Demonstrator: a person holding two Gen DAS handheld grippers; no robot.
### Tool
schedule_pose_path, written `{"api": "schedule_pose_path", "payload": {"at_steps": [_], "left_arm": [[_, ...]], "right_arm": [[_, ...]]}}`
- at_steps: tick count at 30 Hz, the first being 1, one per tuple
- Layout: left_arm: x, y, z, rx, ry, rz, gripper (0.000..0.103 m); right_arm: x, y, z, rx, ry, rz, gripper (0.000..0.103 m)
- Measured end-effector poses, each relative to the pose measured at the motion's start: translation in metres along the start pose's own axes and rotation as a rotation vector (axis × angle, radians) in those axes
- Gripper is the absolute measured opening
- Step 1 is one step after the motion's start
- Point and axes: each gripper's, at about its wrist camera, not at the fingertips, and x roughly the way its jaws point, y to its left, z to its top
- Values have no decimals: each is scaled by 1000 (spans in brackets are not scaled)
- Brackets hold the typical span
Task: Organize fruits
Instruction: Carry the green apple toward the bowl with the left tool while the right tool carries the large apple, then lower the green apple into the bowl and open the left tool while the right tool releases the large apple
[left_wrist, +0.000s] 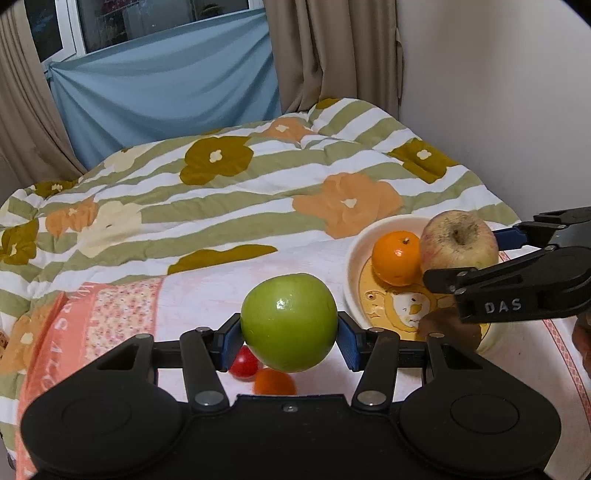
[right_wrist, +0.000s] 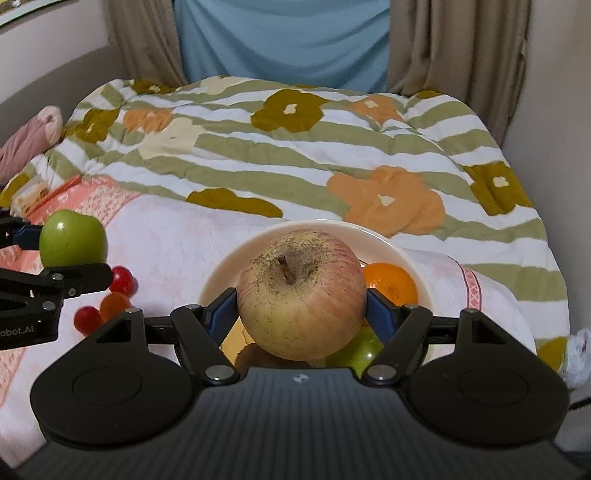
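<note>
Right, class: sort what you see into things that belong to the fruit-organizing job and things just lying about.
Job: green apple in left gripper; reddish apple in right gripper; orange; bowl; small tomatoes.

Lying about: floral quilt; curtains; blue sheet.

The left gripper (left_wrist: 290, 334) is showing a matte black body with two rounded lobes, each bearing a shallow circular recess. Black linkage bars are running forward from silver pivot screws to fingers faced with ribbed blue pads (left_wrist: 232, 341). The right gripper (right_wrist: 301, 308) is wearing the same black frame, silver rivets and blue pads (right_wrist: 380, 314), with a ribbed top plate carrying a small pale emblem; white lettering "DAS" is marking its side.
</note>
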Motion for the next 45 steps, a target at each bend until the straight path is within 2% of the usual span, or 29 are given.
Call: {"api": "schedule_pose_path", "payload": {"at_steps": [10,12,13,16,24,34,45], "left_arm": [[19,-25,4,12,23,2,57],[23,-30,6,18,25,-4,57],[24,-32,6,21,26,-7,57],[28,-37,7,31,25,-19,57],[31,-40,10,33,24,-46,57],[36,-41,11,52,35,-46,57],[48,-41,9,76,53,-66,57]], "right_arm": [[15,-8,-1,-40,-3,45,89],[12,-8,-1,-51,-25,54,93],[11,-7,0,-59,-32,49,99],[12,-8,0,-73,-30,25,99],[12,-20,-4,-33,-34,17,100],[0,-26,-4,-13,-52,16,101],[-26,-27,-5,18,-124,12,103]]}}
